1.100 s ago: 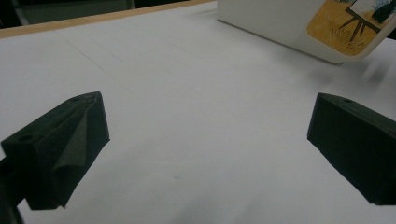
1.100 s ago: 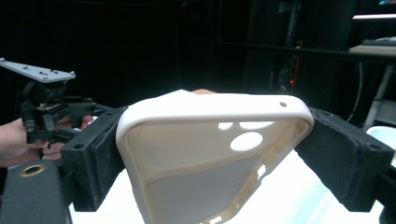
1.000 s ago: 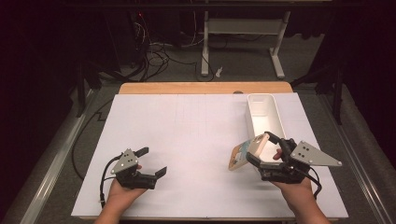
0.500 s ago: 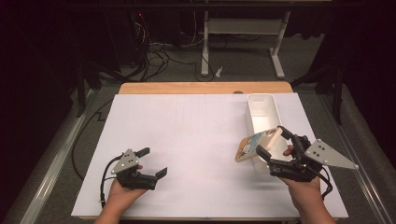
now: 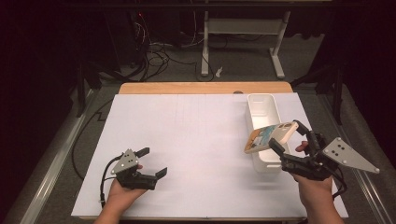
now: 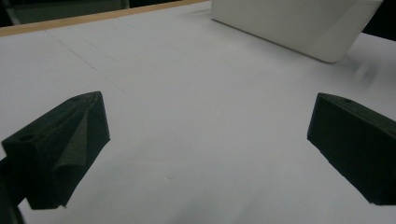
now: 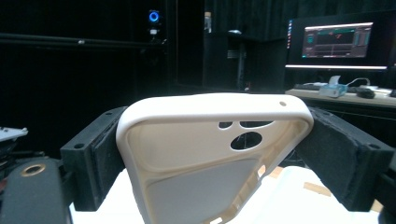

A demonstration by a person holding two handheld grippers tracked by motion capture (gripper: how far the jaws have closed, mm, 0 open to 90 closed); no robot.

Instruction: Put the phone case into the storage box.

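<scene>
At the near left, the left gripper (image 5: 148,161) rests low on the white table (image 5: 196,140), jaws wide apart and holding nothing, seemingly parked out of the way while the other hand works. To the right, the right gripper (image 5: 286,137) has its jaws clamped on the long edges of a phone case (image 5: 271,137), held raised and tilted over the near end of the white bin (image 5: 262,105), probably so it can be dropped in.
</scene>
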